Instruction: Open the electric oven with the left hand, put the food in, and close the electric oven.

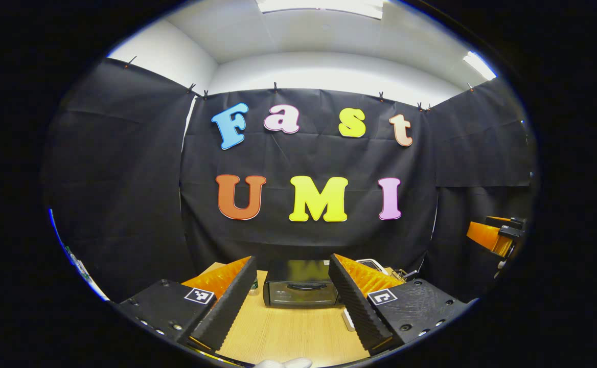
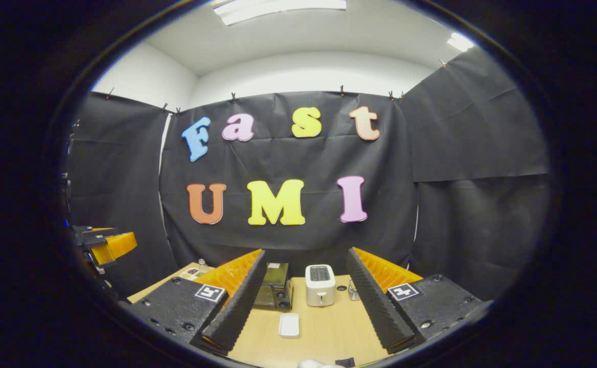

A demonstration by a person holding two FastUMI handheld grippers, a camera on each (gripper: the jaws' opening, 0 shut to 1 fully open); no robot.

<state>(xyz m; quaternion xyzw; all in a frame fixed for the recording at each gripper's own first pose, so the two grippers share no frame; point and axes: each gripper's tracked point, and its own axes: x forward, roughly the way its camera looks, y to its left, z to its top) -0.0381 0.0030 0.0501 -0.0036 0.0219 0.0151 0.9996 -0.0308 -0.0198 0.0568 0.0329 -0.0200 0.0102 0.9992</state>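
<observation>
The black electric oven (image 1: 301,290) stands at the far side of the wooden table (image 1: 288,332), its door shut and the handle across the front. My left gripper (image 1: 292,267) is open, well short of the oven, which shows framed between its fingers. In the right gripper view the oven (image 2: 277,286) is partly hidden behind one finger. A small white rectangular dish (image 2: 289,325) lies on the table in front of it. My right gripper (image 2: 306,254) is open and holds nothing. The left gripper (image 2: 108,244) shows far left, the right gripper (image 1: 497,234) far right.
A white toaster (image 2: 320,284) stands to the right of the oven, with a small glass jar (image 2: 352,291) beside it. A tray (image 2: 192,273) sits at the table's back left. Something white (image 1: 284,363) shows at the near edge. Black cloth walls the booth.
</observation>
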